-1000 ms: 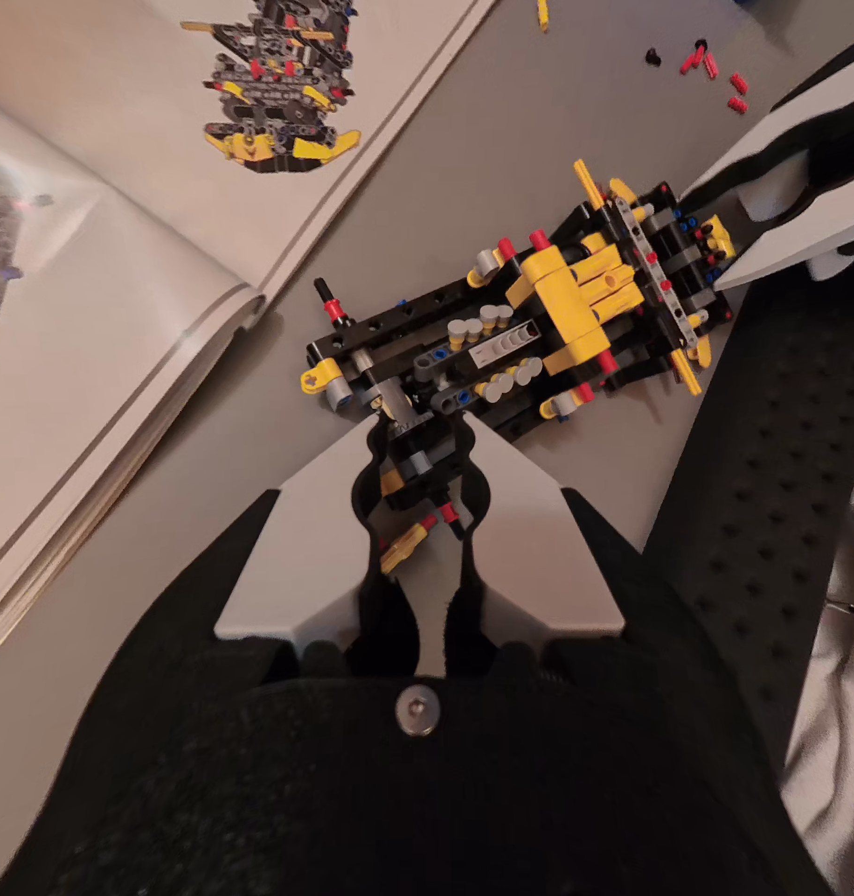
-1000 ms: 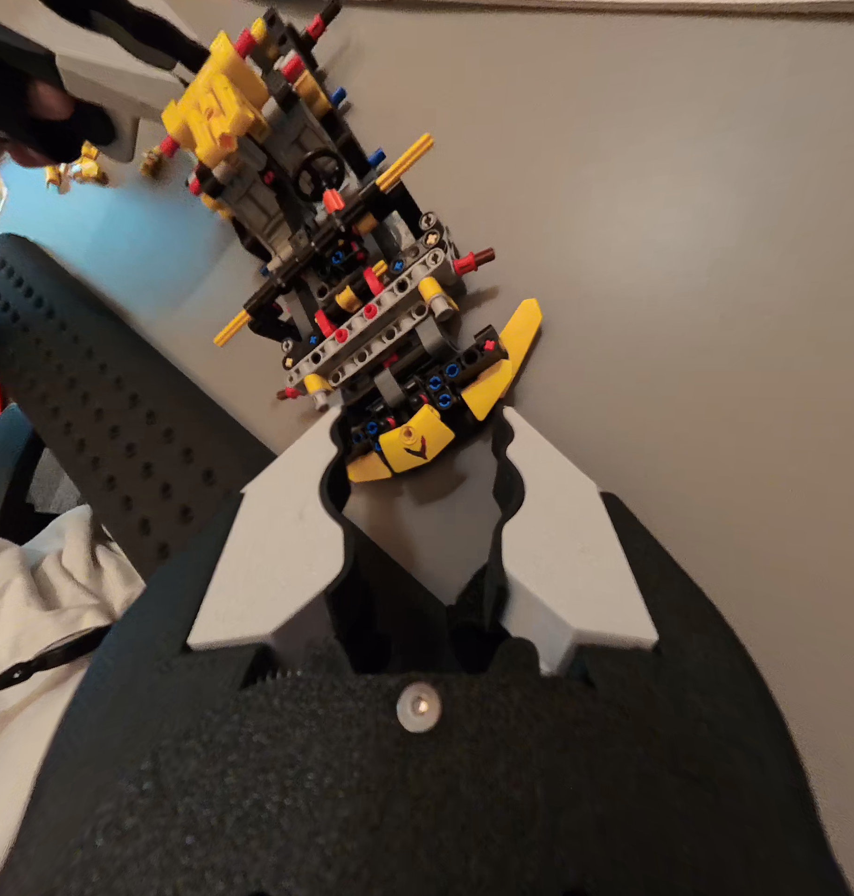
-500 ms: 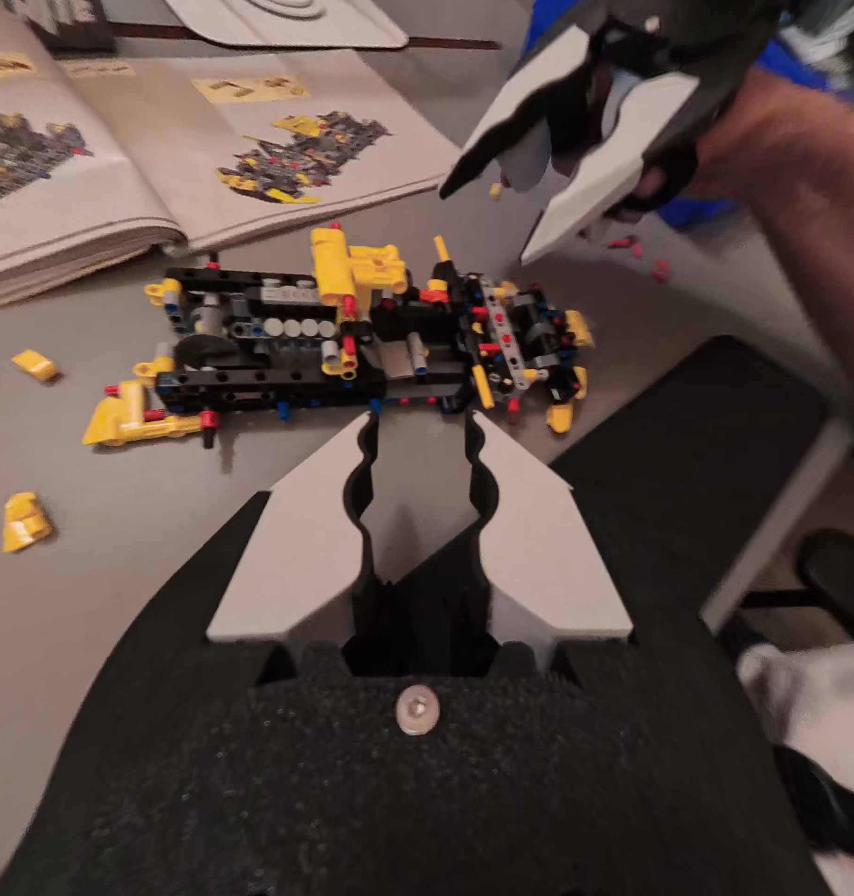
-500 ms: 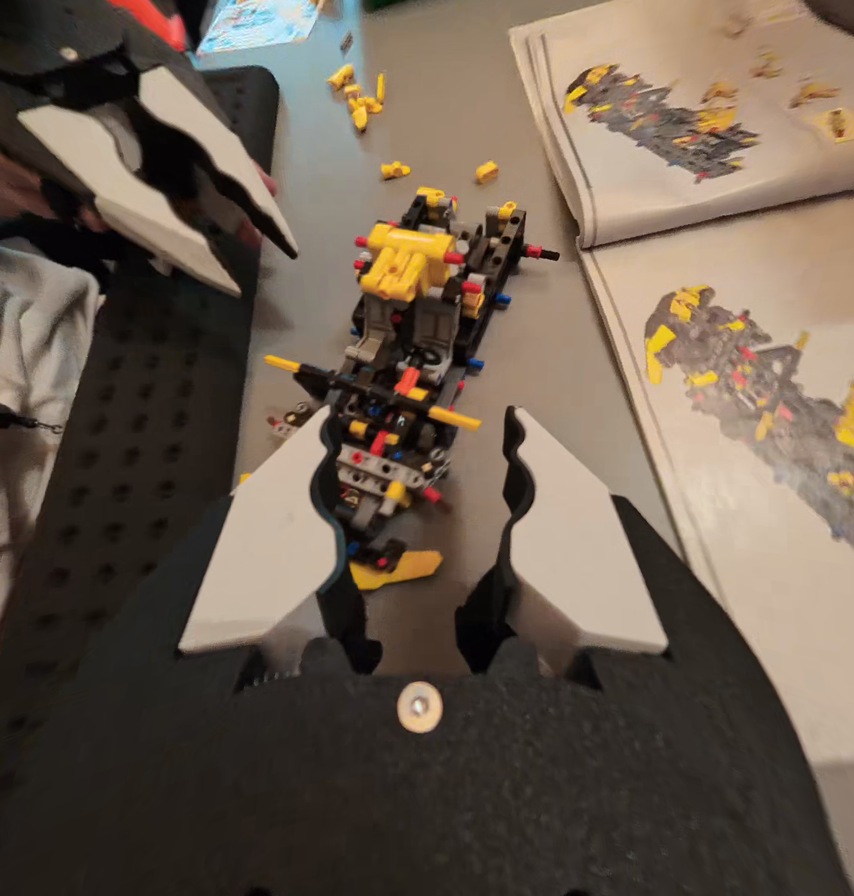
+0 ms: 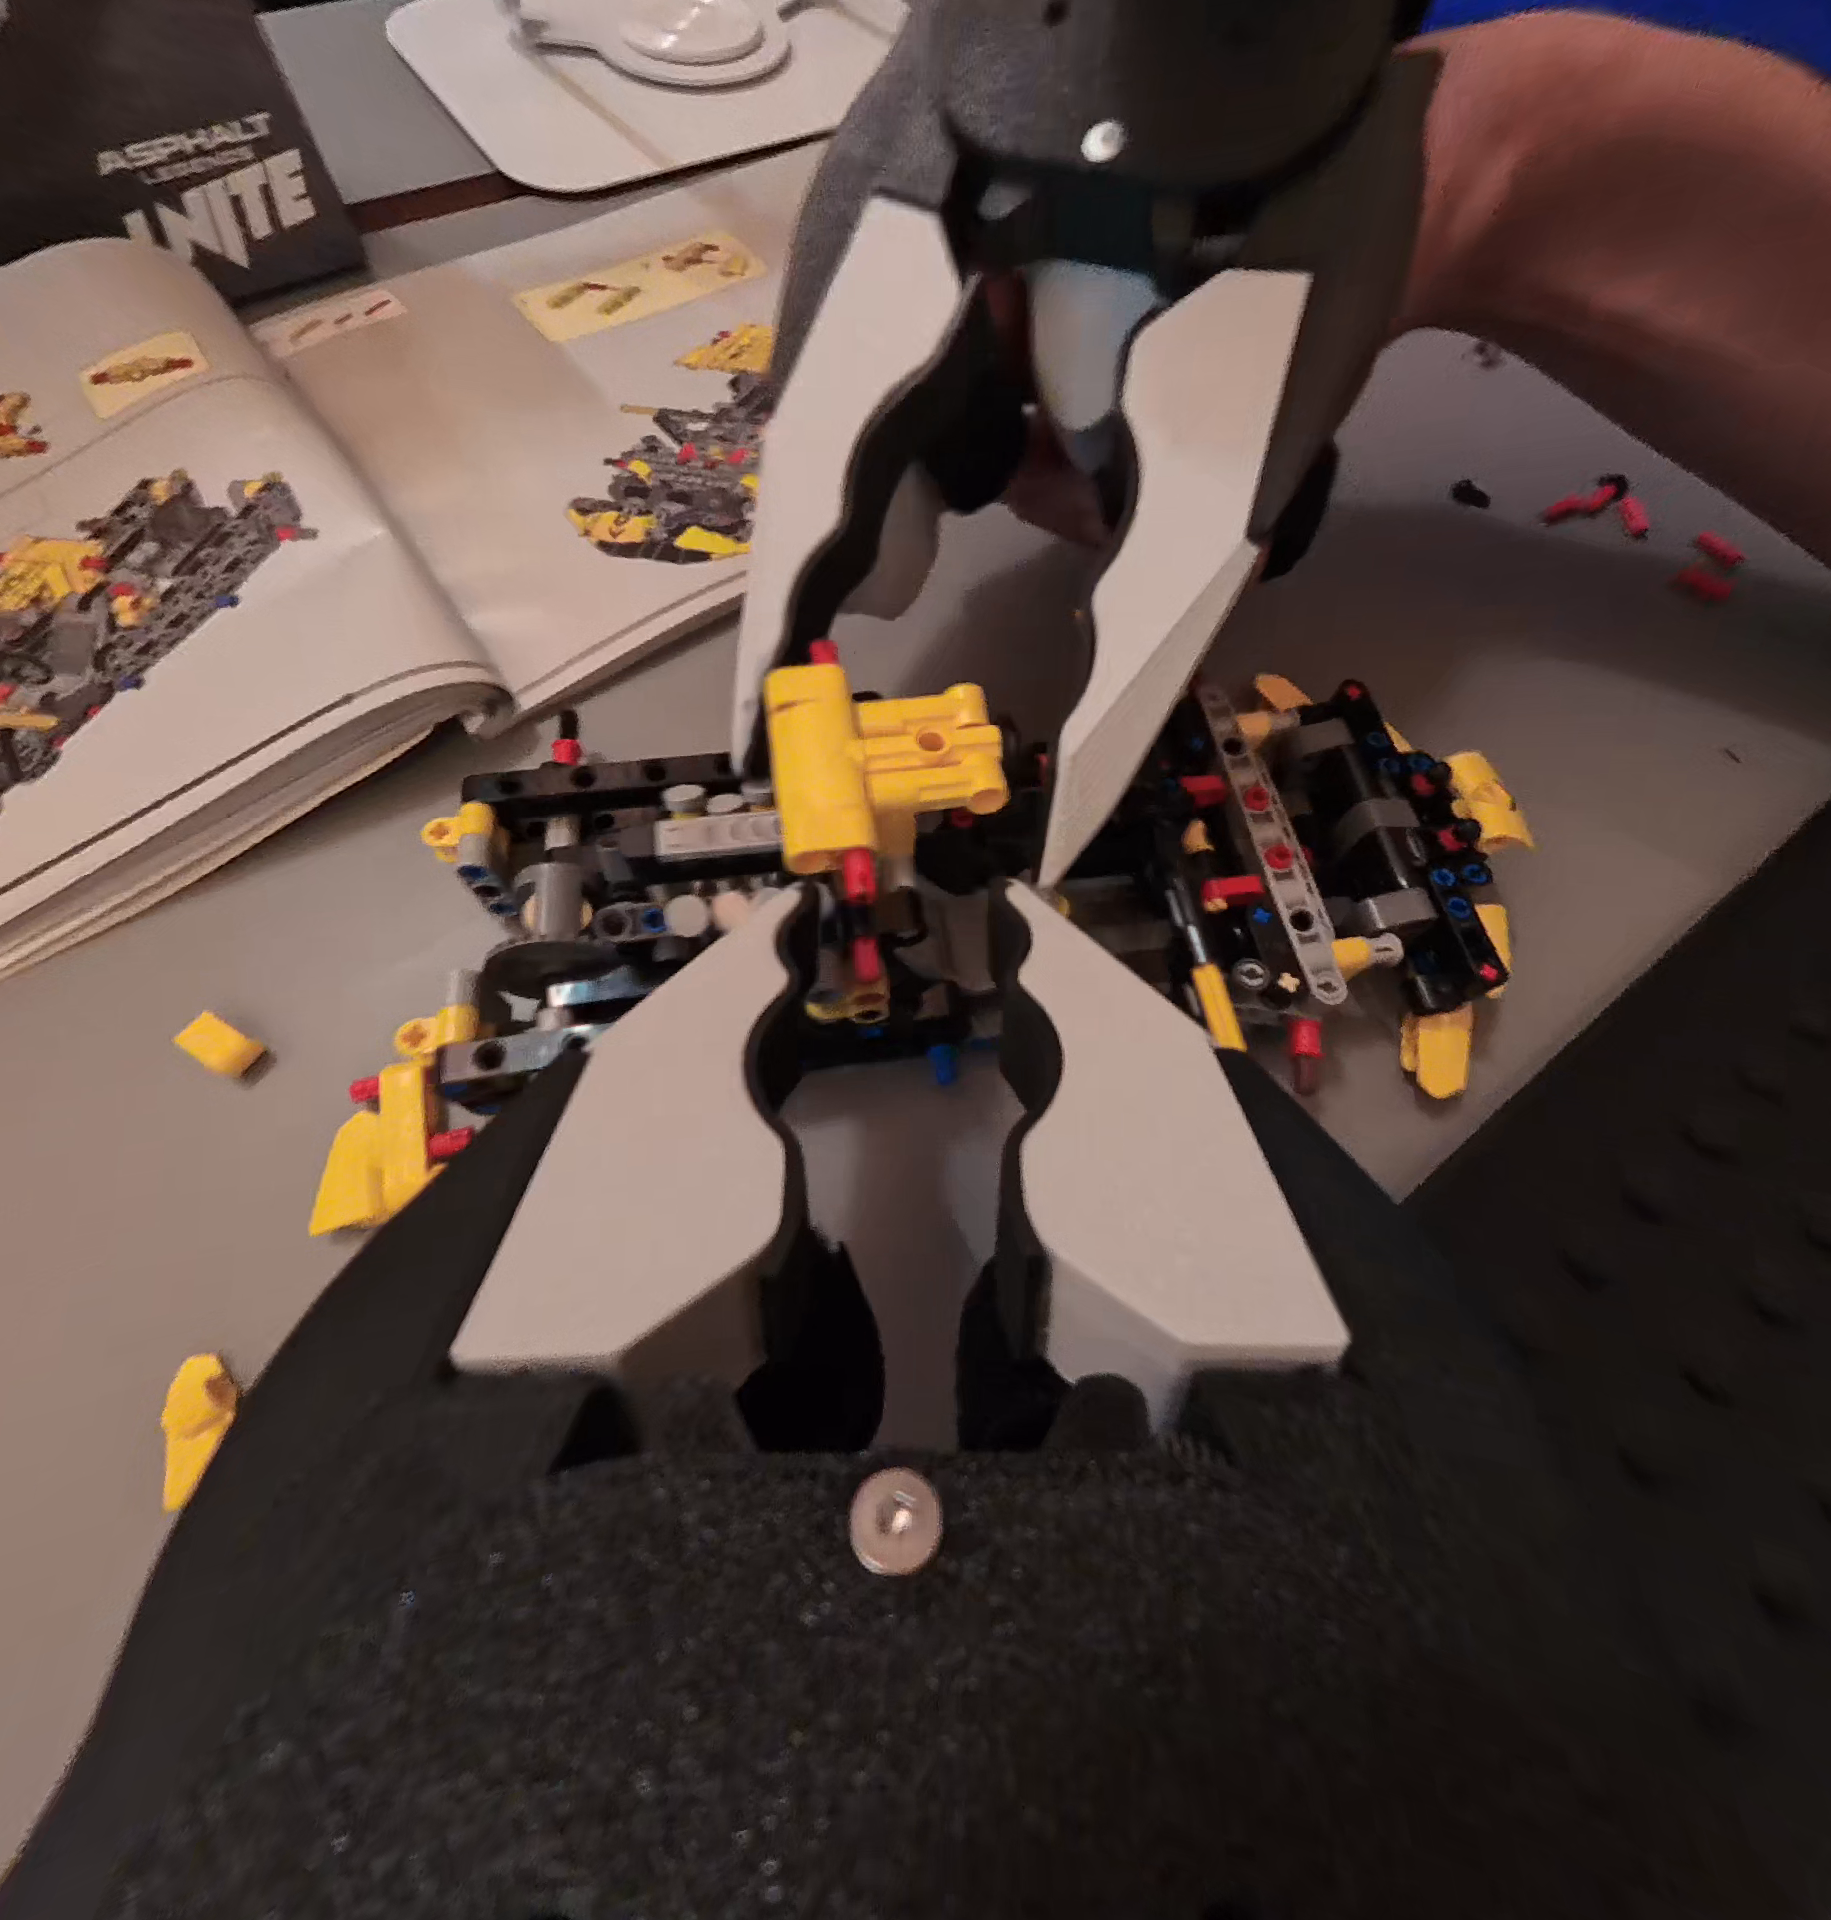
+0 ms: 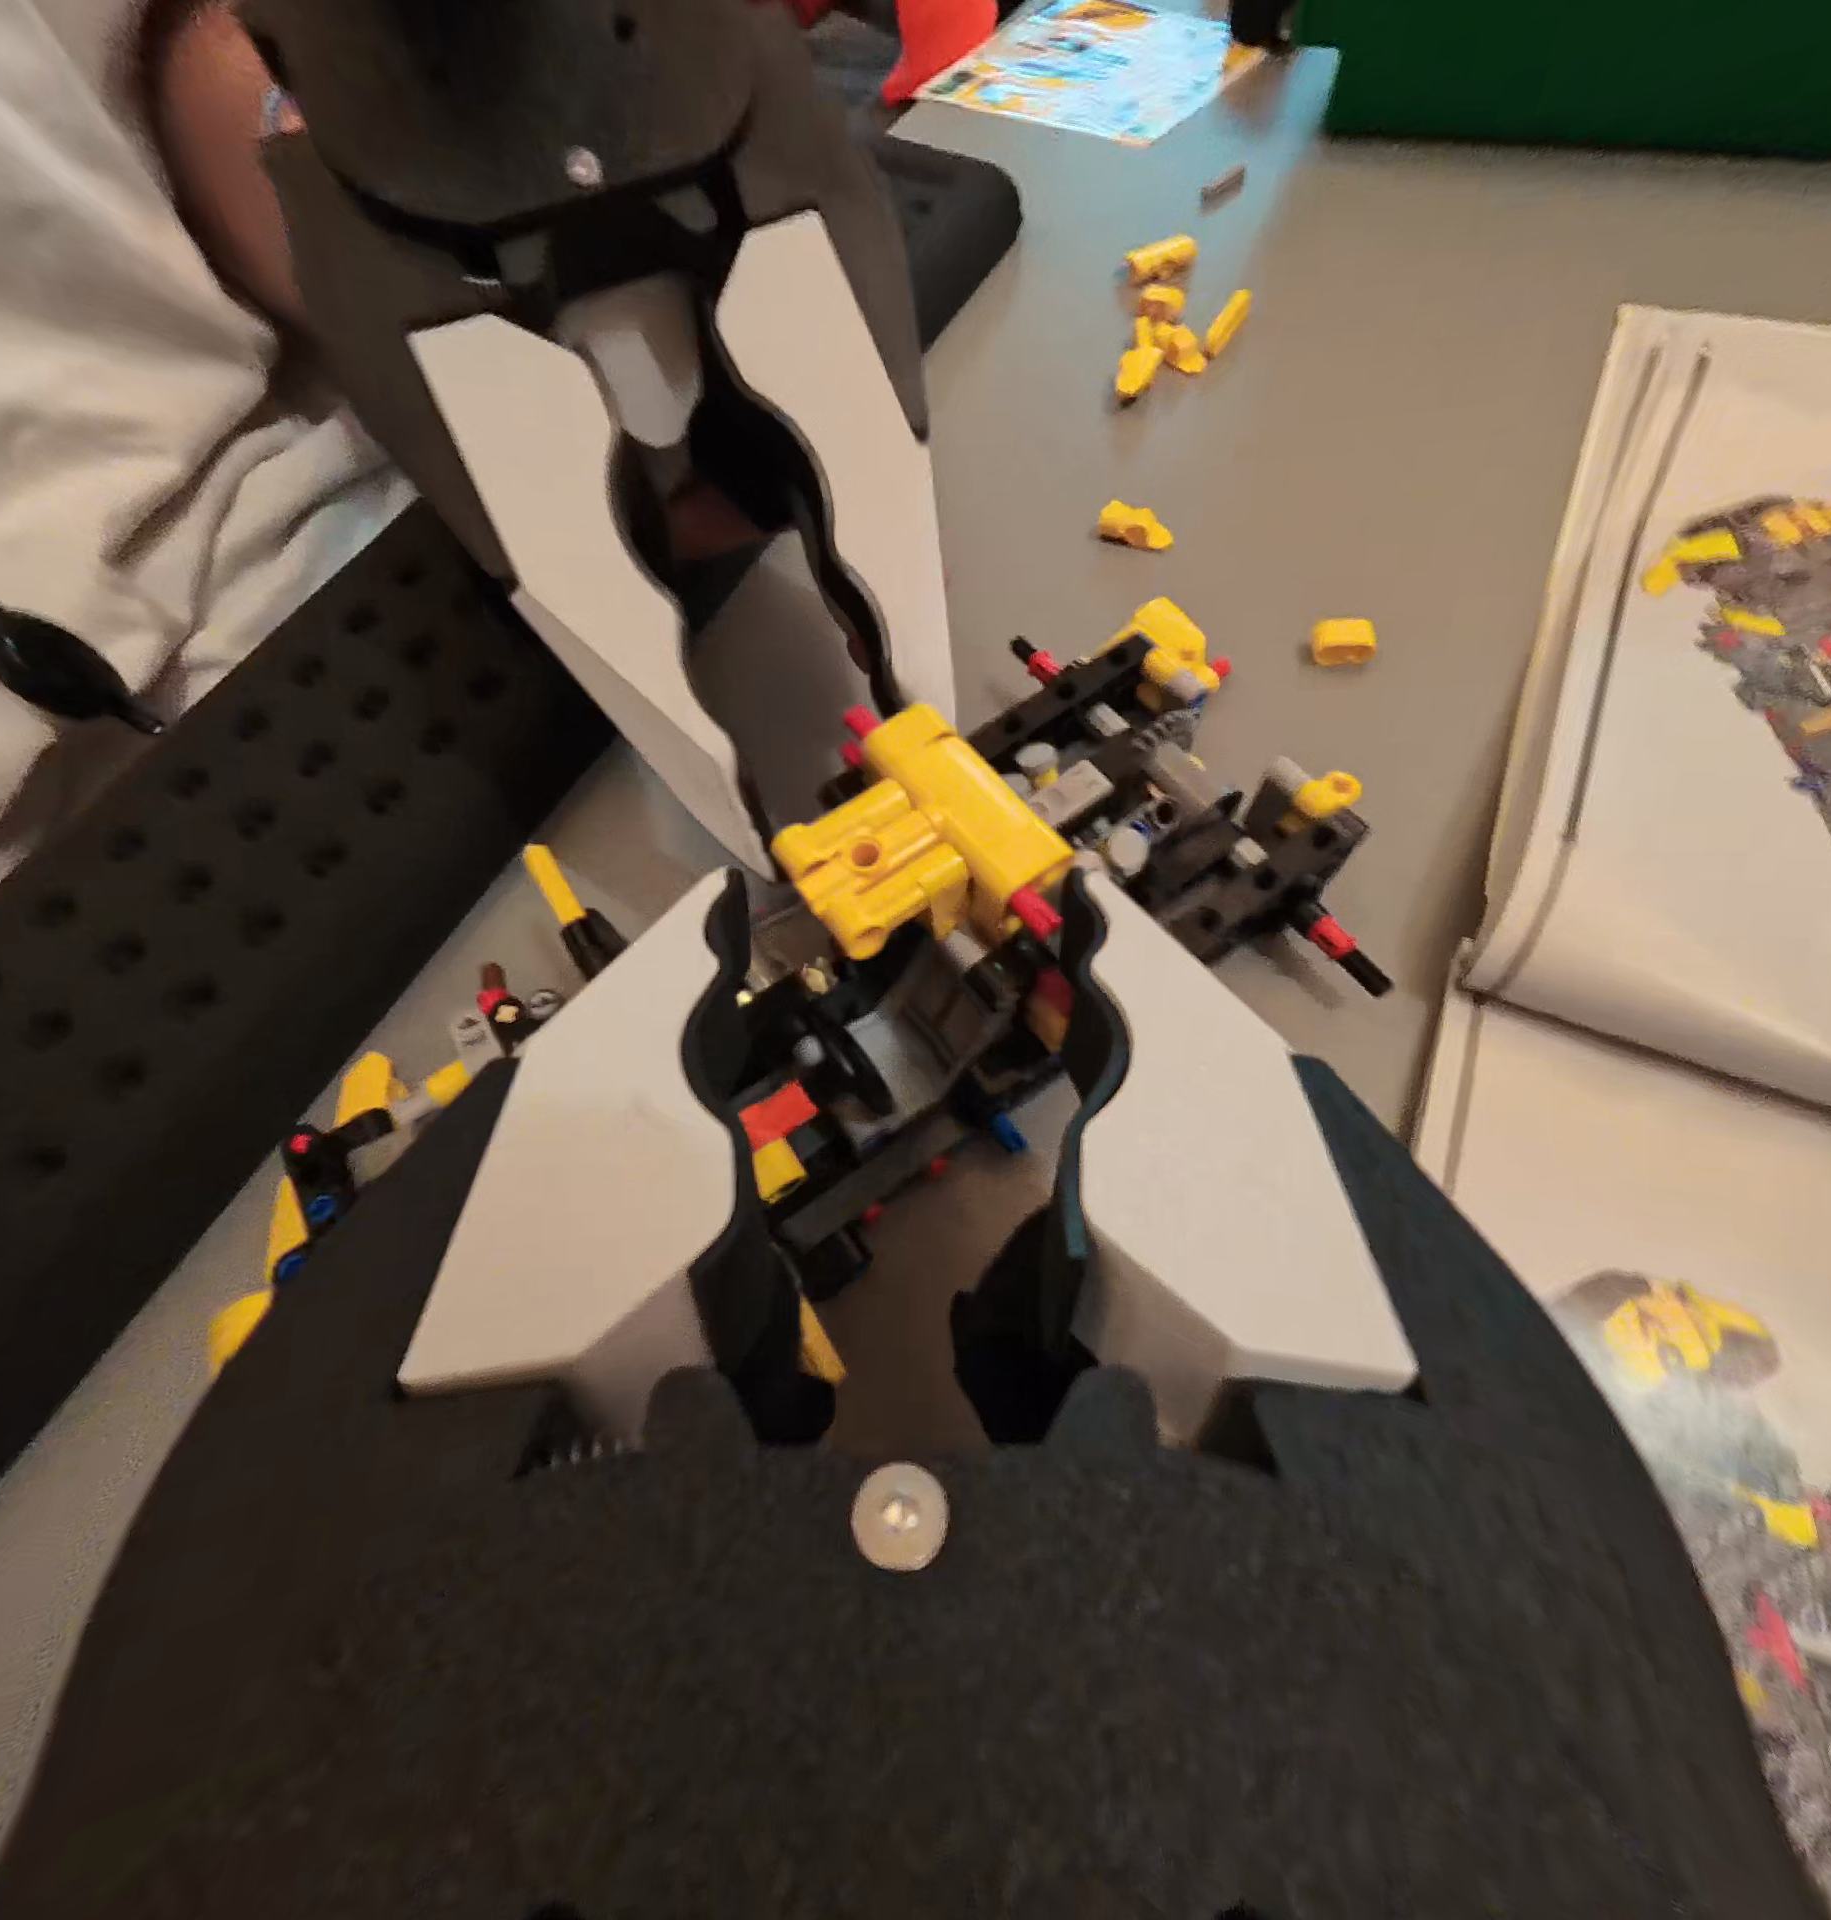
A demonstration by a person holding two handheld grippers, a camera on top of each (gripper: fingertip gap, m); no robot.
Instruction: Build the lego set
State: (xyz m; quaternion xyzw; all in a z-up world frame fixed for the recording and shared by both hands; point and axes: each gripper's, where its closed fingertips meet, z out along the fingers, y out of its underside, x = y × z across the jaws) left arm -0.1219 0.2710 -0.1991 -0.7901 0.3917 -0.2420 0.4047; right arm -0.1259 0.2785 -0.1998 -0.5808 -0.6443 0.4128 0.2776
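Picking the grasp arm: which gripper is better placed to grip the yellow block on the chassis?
Right, likely. The right gripper is open with fingers either side of the yellow block. The left gripper, also open, sits lower, at the chassis side.

The lego model (image 5: 869, 790) is seen as glossy moulded plastic. The gripper fingers (image 5: 662, 1143) appear matt and smooth, probably plastic, mounted on rough, foam-like black bodies. The instruction booklet (image 5: 267, 582) is smooth paper.
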